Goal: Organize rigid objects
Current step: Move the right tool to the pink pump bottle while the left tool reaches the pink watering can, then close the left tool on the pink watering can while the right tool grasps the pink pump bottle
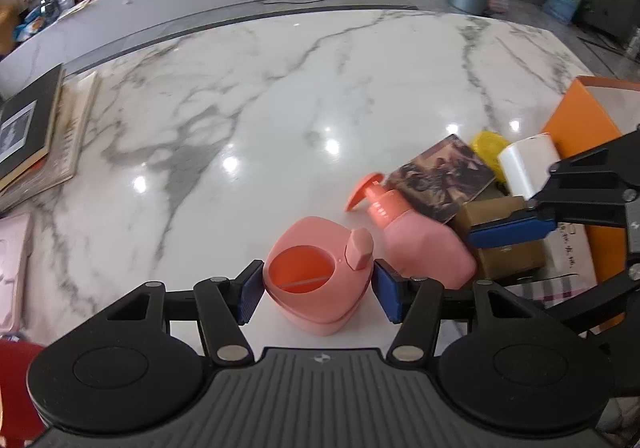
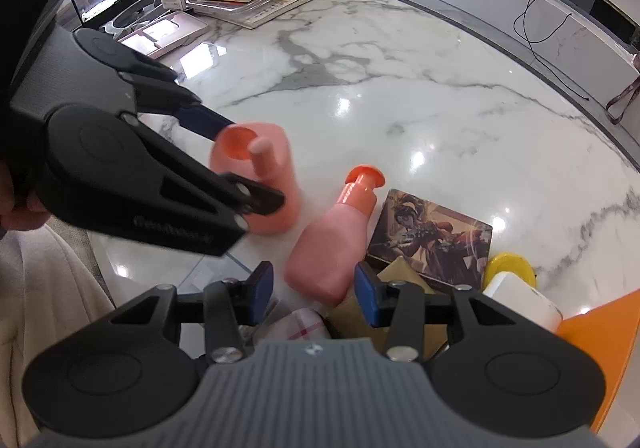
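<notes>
Pink cup (image 1: 316, 280) stands on the tabletop (image 1: 280, 108) between the left hand-held gripper's (image 1: 318, 290) half-open pads, barely touched. It could tip or slip out. The right hand-held gripper (image 2: 314, 294) hangs empty, half open.

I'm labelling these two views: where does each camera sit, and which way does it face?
Left wrist: on the left gripper, facing down at the upright pink plastic container; its blue pads flank it.
Right wrist: on the right gripper, facing down at the lying pink pump bottle; a hand shows left.
Shared: container, bottle, white marble table.
</notes>
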Motion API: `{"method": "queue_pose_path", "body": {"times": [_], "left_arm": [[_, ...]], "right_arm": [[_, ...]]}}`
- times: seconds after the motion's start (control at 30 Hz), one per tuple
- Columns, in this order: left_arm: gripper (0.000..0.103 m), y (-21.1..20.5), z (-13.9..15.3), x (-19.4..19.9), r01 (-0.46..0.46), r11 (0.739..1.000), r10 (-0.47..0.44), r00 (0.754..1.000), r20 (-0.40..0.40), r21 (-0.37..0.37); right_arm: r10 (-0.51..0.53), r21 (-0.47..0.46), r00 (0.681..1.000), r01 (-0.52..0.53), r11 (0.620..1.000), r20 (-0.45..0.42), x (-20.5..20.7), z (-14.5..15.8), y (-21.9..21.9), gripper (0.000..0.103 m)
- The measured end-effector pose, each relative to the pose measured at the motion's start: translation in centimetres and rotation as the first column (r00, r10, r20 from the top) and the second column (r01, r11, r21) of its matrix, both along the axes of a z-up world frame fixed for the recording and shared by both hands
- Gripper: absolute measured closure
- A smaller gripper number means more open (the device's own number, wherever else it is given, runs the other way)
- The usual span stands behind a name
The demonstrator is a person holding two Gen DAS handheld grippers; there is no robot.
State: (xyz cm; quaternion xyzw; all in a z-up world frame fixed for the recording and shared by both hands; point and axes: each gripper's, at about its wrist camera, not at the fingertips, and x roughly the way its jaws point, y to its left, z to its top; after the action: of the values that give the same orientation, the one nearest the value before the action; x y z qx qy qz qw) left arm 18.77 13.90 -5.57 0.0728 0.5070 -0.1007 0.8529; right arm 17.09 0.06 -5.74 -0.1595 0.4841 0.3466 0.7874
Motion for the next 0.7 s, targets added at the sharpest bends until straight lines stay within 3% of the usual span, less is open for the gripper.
{"method": "queue_pose_path", "body": {"times": [0.1,0.27,0.5,0.7], "left_arm": [[0.035,0.3,0.2,-0.2,0.004,1.000,-0.004,1.000,0.003,-0.019],[0.020,0.0,1.3,-1.2,0.101,0.995,-0.100,0.994,0.050,-0.014],[0.019,-0.1,0.8,-1.8,0.187,0.982,-0.189,0.980,0.063,0.032],[0.018,0.2,-0.1,-0.7,0.195,0.979,-0.198,0.978,0.064,0.051]], "right_arm": [[-0.003,0.004,1.000,0.003,1.000,0.002,-0.2,0.0,-0.2,0.058],[-0.003,0.014,1.000,0.003,1.000,0.011,-0.3,0.4,-0.5,0.056],[-0.010,0.019,1.000,0.010,1.000,-0.007,-0.1,0.0,-0.2,0.055],[-0.004,0.022,1.000,0.004,1.000,0.000,0.5,-0.2,0.6,0.051]]}}
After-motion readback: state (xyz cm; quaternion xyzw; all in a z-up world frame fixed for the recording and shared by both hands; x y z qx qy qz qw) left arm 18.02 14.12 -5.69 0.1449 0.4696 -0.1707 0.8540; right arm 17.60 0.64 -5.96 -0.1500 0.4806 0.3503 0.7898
